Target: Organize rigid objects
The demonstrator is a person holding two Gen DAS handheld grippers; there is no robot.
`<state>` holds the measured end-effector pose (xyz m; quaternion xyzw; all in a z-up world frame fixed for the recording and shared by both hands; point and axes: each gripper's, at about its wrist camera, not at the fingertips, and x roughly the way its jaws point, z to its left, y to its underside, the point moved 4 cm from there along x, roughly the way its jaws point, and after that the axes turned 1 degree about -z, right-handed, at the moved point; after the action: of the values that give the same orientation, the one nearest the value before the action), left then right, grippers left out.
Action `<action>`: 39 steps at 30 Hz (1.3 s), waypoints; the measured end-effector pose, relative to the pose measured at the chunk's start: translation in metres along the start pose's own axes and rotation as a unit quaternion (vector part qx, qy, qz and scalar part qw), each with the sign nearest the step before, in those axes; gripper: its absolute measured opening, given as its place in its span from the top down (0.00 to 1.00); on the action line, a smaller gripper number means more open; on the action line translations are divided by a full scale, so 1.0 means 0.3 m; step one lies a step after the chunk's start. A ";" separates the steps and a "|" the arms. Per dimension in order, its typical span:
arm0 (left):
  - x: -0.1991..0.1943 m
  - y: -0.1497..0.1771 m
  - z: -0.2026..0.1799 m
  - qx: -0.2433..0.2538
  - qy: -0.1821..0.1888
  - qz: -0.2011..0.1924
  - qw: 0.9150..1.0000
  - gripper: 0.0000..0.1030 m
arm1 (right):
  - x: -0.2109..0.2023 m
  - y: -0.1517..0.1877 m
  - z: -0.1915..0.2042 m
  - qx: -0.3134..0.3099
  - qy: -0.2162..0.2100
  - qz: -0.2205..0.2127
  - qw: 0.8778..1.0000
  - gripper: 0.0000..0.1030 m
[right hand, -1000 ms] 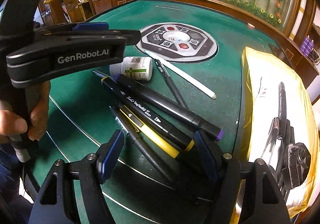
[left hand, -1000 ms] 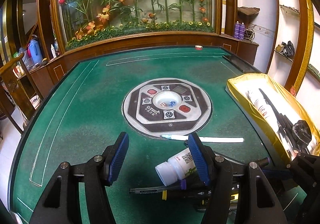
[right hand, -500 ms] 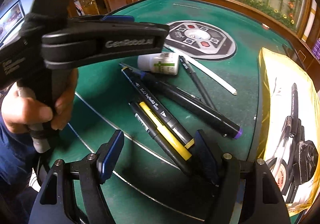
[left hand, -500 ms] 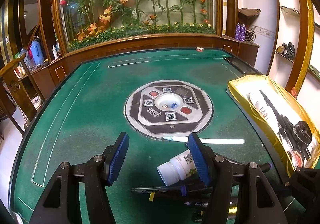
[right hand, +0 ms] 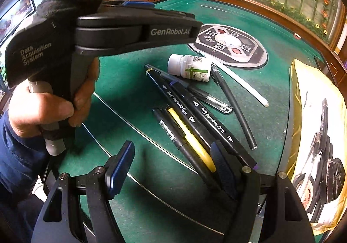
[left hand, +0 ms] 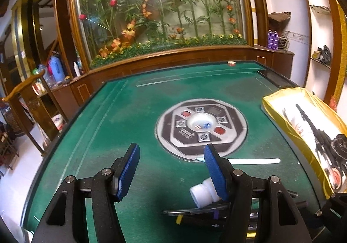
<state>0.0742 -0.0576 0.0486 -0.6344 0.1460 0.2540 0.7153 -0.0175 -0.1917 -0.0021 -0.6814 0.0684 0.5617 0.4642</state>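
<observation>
Green felt tabletop (right hand: 134, 82): black marker pens (right hand: 195, 112) fanned just ahead of right gripper (right hand: 173, 169), jaws apart, empty. White plastic pill bottle (right hand: 190, 67) lies beyond. Left gripper (left hand: 171, 169) also spread. Pens likely light, stiff, slick; pinch mid-barrel.

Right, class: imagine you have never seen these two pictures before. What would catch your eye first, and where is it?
Probably the heap of pens and markers lying crossed on the green table, with a white pill bottle on its side at the heap's far end. Next, the left gripper held in a hand, looming large at the left. At the right edge sits a gold-rimmed tray holding dark items.
</observation>
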 end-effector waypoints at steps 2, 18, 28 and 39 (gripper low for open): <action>-0.001 -0.003 0.003 0.003 -0.013 -0.006 1.000 0.36 | -0.002 0.000 0.001 0.000 -0.001 0.000 1.000 0.30; -0.007 -0.010 0.000 0.018 -0.043 -0.020 0.999 0.36 | 0.002 0.004 -0.045 0.010 0.009 0.003 1.000 0.30; -0.006 -0.005 0.031 -0.009 -0.017 0.001 1.000 0.36 | 0.005 0.033 -0.050 0.011 -0.004 0.015 1.000 0.35; -0.081 0.041 0.177 -0.074 0.023 0.037 0.996 0.36 | -0.011 0.030 0.047 0.006 -0.087 0.011 0.996 0.36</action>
<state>0.0414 -0.0091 0.0595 -0.6852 0.1661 0.2758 0.6533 -0.0340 -0.1882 -0.0035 -0.6261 0.0389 0.6238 0.4662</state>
